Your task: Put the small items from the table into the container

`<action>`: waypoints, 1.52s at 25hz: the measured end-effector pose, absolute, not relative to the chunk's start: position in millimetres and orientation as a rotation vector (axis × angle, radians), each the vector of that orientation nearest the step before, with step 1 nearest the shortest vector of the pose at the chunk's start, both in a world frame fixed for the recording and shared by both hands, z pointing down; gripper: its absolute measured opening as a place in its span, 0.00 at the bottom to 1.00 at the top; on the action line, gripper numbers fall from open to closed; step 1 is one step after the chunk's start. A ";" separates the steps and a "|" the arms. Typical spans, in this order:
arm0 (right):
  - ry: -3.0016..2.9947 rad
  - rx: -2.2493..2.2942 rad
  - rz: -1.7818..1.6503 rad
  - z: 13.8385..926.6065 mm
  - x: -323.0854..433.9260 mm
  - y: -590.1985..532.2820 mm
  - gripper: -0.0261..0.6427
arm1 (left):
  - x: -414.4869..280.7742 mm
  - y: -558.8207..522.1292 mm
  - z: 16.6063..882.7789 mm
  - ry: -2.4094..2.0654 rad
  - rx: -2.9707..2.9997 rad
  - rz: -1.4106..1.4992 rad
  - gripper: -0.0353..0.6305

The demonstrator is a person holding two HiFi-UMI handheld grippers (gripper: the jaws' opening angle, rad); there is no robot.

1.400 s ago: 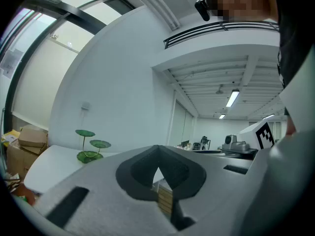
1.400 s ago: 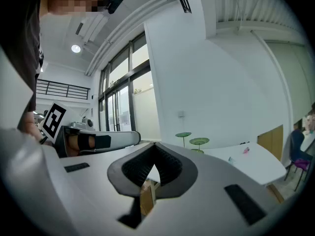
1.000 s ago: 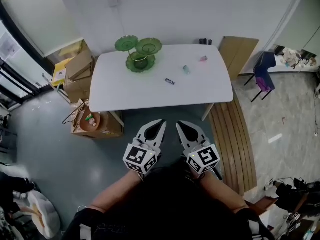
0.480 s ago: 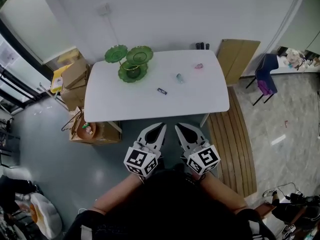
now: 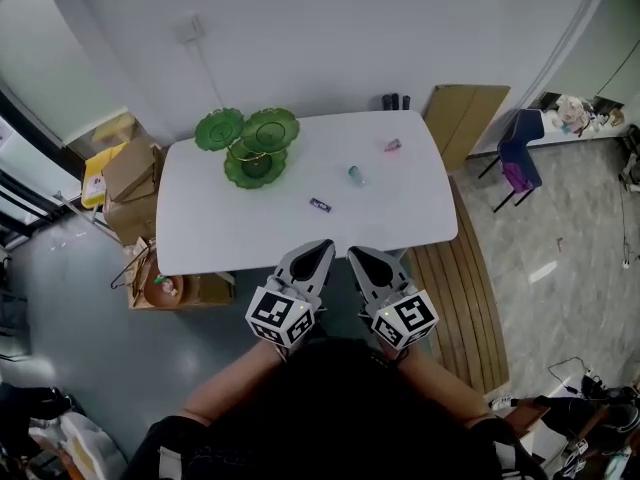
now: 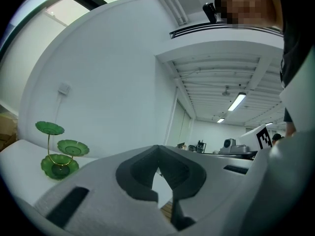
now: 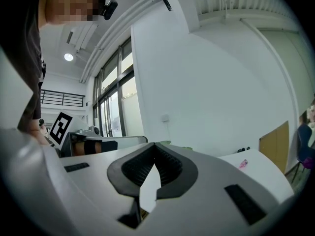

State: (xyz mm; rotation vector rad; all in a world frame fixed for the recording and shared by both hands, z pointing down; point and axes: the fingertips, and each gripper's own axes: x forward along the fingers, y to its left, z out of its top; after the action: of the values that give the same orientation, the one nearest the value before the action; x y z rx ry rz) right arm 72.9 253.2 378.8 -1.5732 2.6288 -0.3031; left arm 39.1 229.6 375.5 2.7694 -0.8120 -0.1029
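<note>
A white table (image 5: 250, 233) stands in front of me. A green tiered dish stand (image 5: 248, 148) sits at its far left. Three small items lie on the top: a dark one (image 5: 320, 205), a teal one (image 5: 356, 175) and a pink one (image 5: 393, 145). My left gripper (image 5: 323, 245) and right gripper (image 5: 353, 252) hang side by side at the table's near edge, both shut and empty, short of the items. The left gripper view shows the shut left gripper (image 6: 157, 147) and the stand (image 6: 59, 154). The right gripper view shows the shut right gripper (image 7: 154, 145) and the pink item (image 7: 242, 164).
Cardboard boxes (image 5: 135, 173) stand left of the table, and an open box with bits in it (image 5: 165, 288) sits by its near left leg. A brown board (image 5: 465, 118) leans on the wall at the right, beside a blue chair (image 5: 515, 158). Wooden slats (image 5: 470, 288) cover the floor at the right.
The table has drawn closer in the head view and its near edge now reaches the gripper tips. Both grippers went forward together and stayed shut.
</note>
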 end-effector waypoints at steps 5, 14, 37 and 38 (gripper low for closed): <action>2.626 -1.601 -0.284 376.5 50.1 198.9 0.06 | 20.8 173.2 371.6 -0.769 2.785 -0.115 0.06; 2.656 -1.593 -0.296 377.7 3.3 140.1 0.06 | -21.7 114.2 369.6 -0.777 2.794 -0.128 0.06; 2.904 -1.174 -0.365 381.5 24.4 39.5 0.06 | -4.5 29.3 378.9 -1.164 2.630 -0.122 0.06; 2.919 -1.154 -0.369 380.7 32.3 33.3 0.06 | 0.8 24.8 377.4 -1.192 2.621 -0.126 0.06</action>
State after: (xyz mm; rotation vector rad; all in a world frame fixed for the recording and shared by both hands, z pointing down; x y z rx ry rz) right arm 32.3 33.3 380.7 -1.1544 2.9187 -0.3692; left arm 0.8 24.8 377.4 2.6209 -1.1920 -0.1260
